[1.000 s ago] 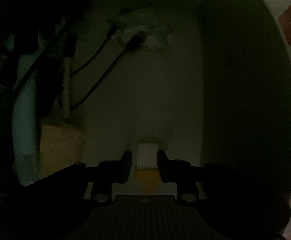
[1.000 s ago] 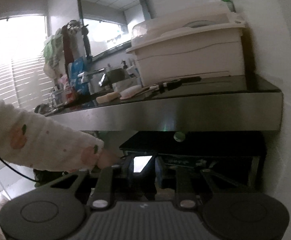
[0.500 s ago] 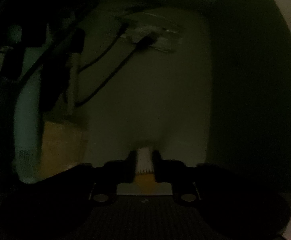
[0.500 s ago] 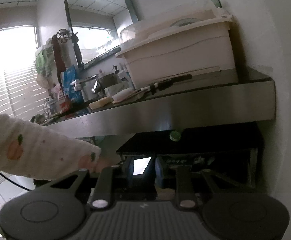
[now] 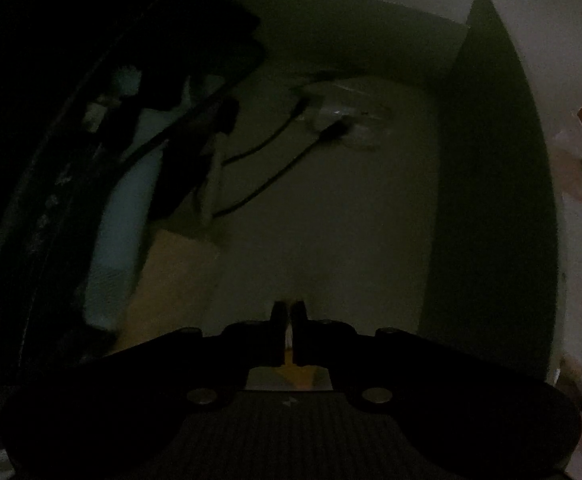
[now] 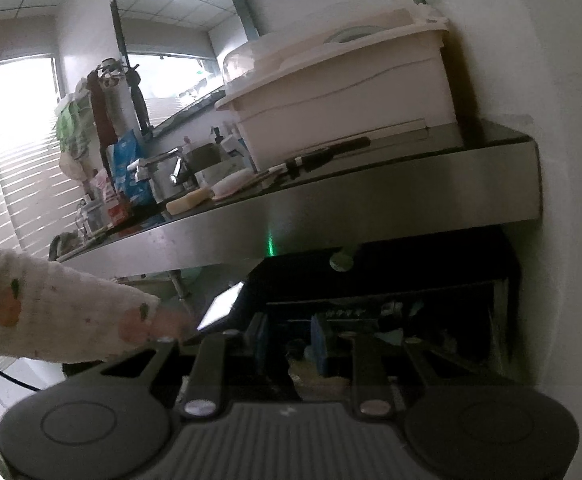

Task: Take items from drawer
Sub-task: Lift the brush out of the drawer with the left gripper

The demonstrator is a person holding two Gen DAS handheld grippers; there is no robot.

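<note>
In the left wrist view I look into a dark drawer with a pale floor (image 5: 331, 220). My left gripper (image 5: 289, 312) is shut on a small white and yellow comb-like item (image 5: 289, 344), of which only a sliver shows between the fingers. My right gripper (image 6: 289, 336) is open and empty in front of the open dark drawer (image 6: 371, 312) under a steel counter (image 6: 371, 192). A sleeved arm (image 6: 51, 312) reaches in from the left.
In the drawer lie black cables (image 5: 275, 168), a clear plastic bag (image 5: 351, 116), a pale blue object (image 5: 119, 240) and a tan box (image 5: 171, 280). On the counter stand a white lidded bin (image 6: 343, 88), a faucet (image 6: 171, 168), soap (image 6: 189, 202) and bottles.
My left gripper closed on the white and yellow item and drew back with it. My right gripper opened wider and moved closer to the drawer.
</note>
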